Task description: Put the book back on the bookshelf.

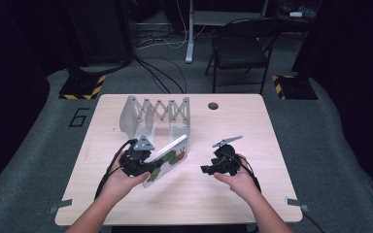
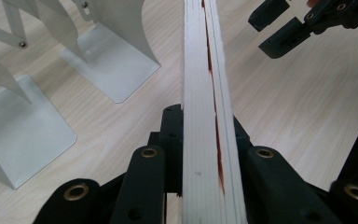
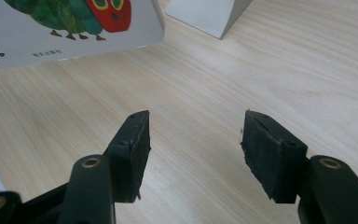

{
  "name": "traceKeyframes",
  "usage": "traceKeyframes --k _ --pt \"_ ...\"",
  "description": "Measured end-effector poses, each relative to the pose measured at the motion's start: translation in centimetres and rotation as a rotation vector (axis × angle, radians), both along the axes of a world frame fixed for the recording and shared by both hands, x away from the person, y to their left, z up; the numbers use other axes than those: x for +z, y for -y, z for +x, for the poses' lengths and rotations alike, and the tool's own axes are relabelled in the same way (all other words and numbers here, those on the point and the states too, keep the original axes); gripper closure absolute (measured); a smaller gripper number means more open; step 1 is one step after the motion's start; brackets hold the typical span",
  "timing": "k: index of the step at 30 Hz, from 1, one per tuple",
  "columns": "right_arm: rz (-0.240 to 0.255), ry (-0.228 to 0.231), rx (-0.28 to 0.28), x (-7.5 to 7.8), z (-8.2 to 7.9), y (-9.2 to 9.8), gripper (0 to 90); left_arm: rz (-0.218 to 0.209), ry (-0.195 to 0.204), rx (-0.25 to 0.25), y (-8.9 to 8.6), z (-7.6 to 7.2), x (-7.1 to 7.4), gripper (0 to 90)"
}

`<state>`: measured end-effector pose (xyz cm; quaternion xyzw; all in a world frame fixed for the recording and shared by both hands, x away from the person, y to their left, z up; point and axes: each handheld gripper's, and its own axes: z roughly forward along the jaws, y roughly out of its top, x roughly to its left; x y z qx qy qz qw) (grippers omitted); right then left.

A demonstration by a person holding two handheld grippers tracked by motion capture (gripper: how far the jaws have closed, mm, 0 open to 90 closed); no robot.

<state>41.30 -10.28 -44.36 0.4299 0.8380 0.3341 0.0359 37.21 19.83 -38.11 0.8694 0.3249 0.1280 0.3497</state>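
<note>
A thick white board book with a green caterpillar and a red face on its cover is held up on edge, tilted, in the middle of the table. My left gripper is shut on its near end; in the left gripper view the book's page edge runs straight up between the two jaws. The cover's lower corner with the caterpillar shows at the top left of the right gripper view. My right gripper is open to the right of the book, over bare wood, nothing between its pads.
A white expanding metal book rack stands at the back of the table, just behind the book; its plates lie to the left of the book's edge. A round cable hole sits near the far edge. A folding chair stands beyond the table.
</note>
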Motion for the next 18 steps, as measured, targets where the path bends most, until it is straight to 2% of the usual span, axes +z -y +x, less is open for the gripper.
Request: traceKeyframes --k 6,12,14,15,16,18 --pt "-0.018 0.004 0.016 -0.4 0.4 0.2 41.7 -0.004 -0.008 0.039 -0.9 0.0 0.1 76.1" --pt "0.0 0.01 0.045 -0.9 0.6 0.1 41.7 -0.009 0.002 0.092 -1.8 -0.2 0.2 76.1" --pt "0.0 0.014 0.038 -0.9 0.5 0.1 41.7 -0.009 0.004 0.096 -2.0 -0.3 0.3 76.1" --pt "0.0 -0.004 0.032 -0.9 0.4 0.0 41.7 -0.017 0.01 0.106 -2.2 -0.3 0.3 76.1" --pt "-0.003 0.015 0.056 -1.0 0.4 0.1 41.7 -0.007 0.009 0.112 -2.3 -0.4 0.4 76.1" --pt "0.005 0.01 0.053 -1.0 0.2 0.0 41.8 -0.012 0.01 0.126 -2.6 -0.5 0.4 76.1"
